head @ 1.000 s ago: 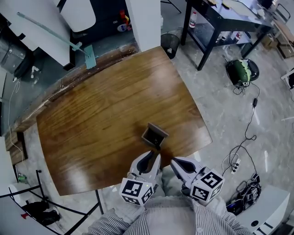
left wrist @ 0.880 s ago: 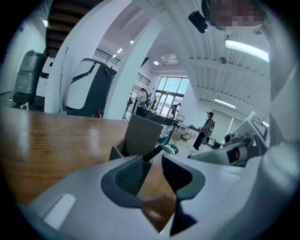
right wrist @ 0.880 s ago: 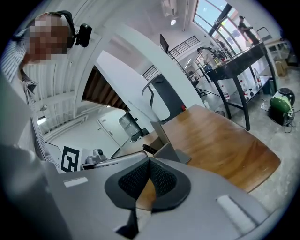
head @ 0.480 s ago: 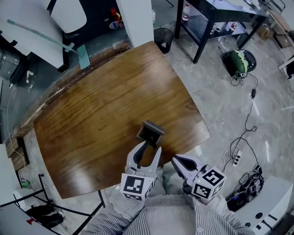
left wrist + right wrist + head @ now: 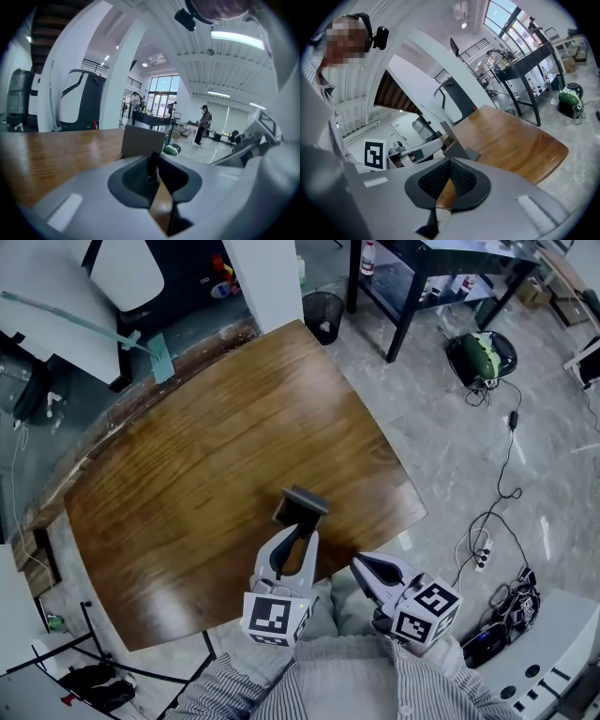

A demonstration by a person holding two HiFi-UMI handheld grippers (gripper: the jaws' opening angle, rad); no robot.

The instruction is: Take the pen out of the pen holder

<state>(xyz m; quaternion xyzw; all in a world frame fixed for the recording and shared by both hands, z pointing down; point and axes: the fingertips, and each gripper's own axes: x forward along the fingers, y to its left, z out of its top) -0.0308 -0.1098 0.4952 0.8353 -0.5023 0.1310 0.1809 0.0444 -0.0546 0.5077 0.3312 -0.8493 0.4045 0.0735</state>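
The pen holder (image 5: 300, 507) stands on the wooden worktop (image 5: 187, 474) close to its near edge, nearer the near right corner than the near left one; it is a small open box, dark inside. The left gripper (image 5: 299, 532) reaches in over that near edge, its tips just short of the holder's near side. Its jaws are closing and already narrow, with the dark pen (image 5: 153, 164) upright between them and a pad against it on either side. In the left gripper view the pen's top shows in front of the holder's pale wall; whether its lower end is inside the holder I cannot tell.

The right gripper (image 5: 360, 565) hangs just outside the near edge, to the right of the left one and apart from the holder; its jaws meet at the tips with nothing between them.

A wide stretch of wood runs from the holder to the far edge and to the left corner; the strip between the holder and the near edge is narrow and taken up by the left gripper. Past the near right corner lies grey floor (image 5: 450, 456) with cables (image 5: 511, 474) trailing across it. A bin (image 5: 323, 307) stands just off the far corner, with a black table (image 5: 422, 263) beyond it. The person's striped shirt (image 5: 375, 681) sits below the near edge, behind both grippers.
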